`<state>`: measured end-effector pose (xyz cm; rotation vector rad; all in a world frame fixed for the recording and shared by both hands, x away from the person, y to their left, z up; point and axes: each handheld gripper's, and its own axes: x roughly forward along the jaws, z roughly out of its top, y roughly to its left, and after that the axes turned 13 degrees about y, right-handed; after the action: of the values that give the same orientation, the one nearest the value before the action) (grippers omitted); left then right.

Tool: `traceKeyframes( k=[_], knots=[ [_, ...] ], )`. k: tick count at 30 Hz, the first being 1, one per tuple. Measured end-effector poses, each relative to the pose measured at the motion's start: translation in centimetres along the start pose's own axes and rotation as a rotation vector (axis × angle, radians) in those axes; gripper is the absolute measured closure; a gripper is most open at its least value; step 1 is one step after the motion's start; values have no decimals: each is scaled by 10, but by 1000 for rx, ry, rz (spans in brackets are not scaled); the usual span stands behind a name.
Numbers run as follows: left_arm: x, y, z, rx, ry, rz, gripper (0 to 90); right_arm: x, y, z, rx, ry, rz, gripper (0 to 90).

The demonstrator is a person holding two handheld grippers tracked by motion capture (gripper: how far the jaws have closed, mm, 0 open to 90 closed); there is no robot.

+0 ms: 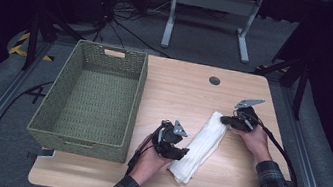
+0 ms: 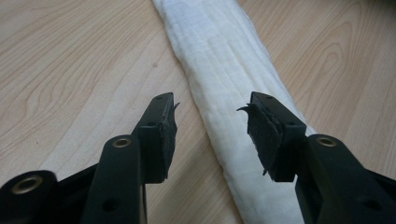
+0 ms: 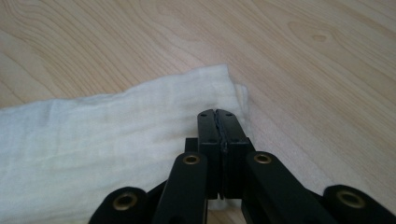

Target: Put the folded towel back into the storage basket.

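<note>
A: Left to right, then. What stands at the left of the pale wooden table [image 1: 176, 82]?

B: A green woven rectangular basket [image 1: 53, 106] with nothing in it. Just right of it the left gripper [image 1: 172, 143] sits beside the near end of the white folded cloth strip [image 1: 201, 142], which lies slantwise on the bare wood between the two grippers, apart from the basket.

A: And the right gripper [image 1: 225, 118]?

B: At the far end of the strip, touching it. My judgement: the cloth is folded long and narrow, so the folding is well along, and if the basket is its goal, the lift and the placing are both left to do.

A: What do the gripper views add?

B: The left gripper view shows the left gripper [image 2: 211, 109] with jaws spread wide, the cloth [image 2: 224, 70] running up between them, nothing gripped. The high view is too small to tell that.

A: And the other?

B: The right gripper view has the right gripper [image 3: 218, 114] with jaws pressed together over the corner of the cloth [image 3: 93, 135]. Whether a layer is pinched between them, I cannot tell. Only the high view gives the basket and the whole layout.
</note>
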<state>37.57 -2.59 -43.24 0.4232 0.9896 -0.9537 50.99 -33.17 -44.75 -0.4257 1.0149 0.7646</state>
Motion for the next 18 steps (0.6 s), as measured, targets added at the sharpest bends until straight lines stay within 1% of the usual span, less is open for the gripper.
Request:
traceKeyframes(
  k=[3, 5, 6, 7, 8, 10, 11, 12, 13, 15, 16, 17, 18],
  knots=[
    [2, 0, 0, 3, -1, 0, 553, 0, 1, 3, -1, -6, -1, 896],
    [1, 0, -1, 7, 10, -8, 620, -6, 3, 2, -5, -24, -4, 886],
    [1, 1, -1, 9, 10, -11, 648, -9, 3, 2, -5, -31, -2, 864],
    [2, 1, -2, 6, 18, -11, 698, -12, 5, 1, -7, -38, -2, 839],
    [4, 1, -3, 1, 16, -14, 746, -17, 7, -1, -13, -45, -8, 811],
    [7, 2, -6, -5, 32, -23, 840, -24, 11, -6, -20, -56, -24, 747],
    [8, 3, -6, 1, 45, -19, 866, -27, 12, -8, -16, -61, -24, 717],
    [10, 3, -7, 3, 57, -23, 887, -30, 13, -11, -13, -70, -23, 691],
    [12, 3, -8, 5, 56, -27, 892, -32, 14, -14, -10, -71, -22, 659],
    [15, 1, -8, 8, 71, -34, 894, -37, 17, -21, -4, -83, -34, 597],
    [17, 0, -9, 12, 81, -37, 894, -39, 18, -24, -1, -90, -35, 582],
    [17, 0, -9, 12, 81, -37, 895, -40, 19, -28, 6, -96, -34, 566],
    [18, -1, -9, 19, 85, -42, 895, -40, 19, -28, 6, -96, -34, 566]
  ],
)
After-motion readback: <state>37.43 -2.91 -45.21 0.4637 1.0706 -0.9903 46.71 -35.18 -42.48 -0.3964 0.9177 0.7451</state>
